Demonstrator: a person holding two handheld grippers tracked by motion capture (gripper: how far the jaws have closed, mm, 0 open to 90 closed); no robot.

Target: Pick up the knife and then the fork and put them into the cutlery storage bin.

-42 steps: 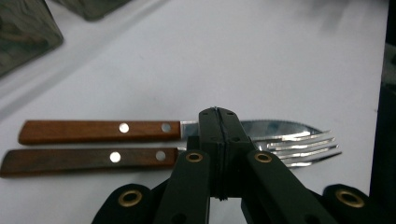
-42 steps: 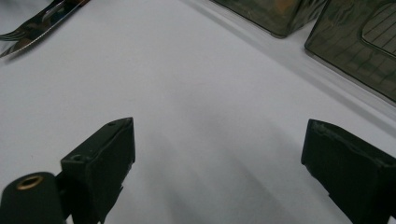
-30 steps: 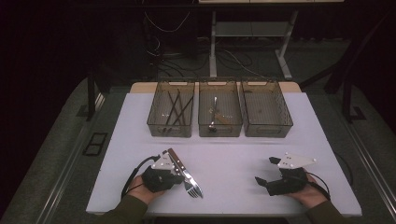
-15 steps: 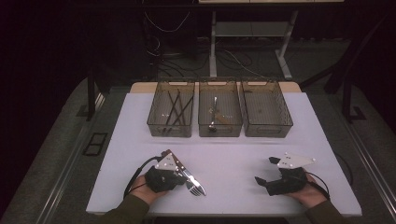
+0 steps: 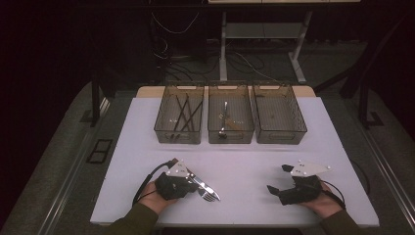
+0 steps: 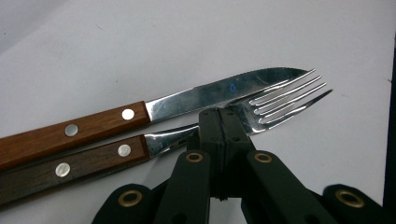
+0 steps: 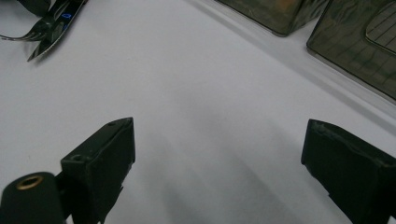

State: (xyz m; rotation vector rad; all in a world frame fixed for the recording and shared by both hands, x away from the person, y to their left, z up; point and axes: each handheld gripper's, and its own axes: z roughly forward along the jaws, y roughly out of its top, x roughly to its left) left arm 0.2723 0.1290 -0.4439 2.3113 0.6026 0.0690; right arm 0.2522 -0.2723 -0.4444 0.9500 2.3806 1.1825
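A knife point(image 6: 219, 93) and a fork point(image 6: 285, 100), both with wooden handles, lie side by side on the white table. My left gripper point(image 6: 220, 116) is shut, pads flush together, with its tips over the fork's neck; I see nothing pinched between them. In the high view the left gripper point(image 5: 195, 183) sits at the front left, and the fork point(image 5: 211, 196) and knife point(image 5: 202, 185) point right from it. At the front right, my right gripper point(image 5: 278, 178) rests open, and its own view point(image 7: 219, 154) has bare table between the jaws.
Three smoky clear bins stand in a row at the table's back: the left bin point(image 5: 161, 128) holds dark sticks, the middle bin point(image 5: 214, 131) holds cutlery, and what the right bin point(image 5: 298, 128) holds I cannot tell. The white table point(image 5: 244, 161) stretches between bins and grippers.
The left gripper has shifted slightly right, and the knife and fork by its tips have turned to a flatter angle. The right gripper has not moved.
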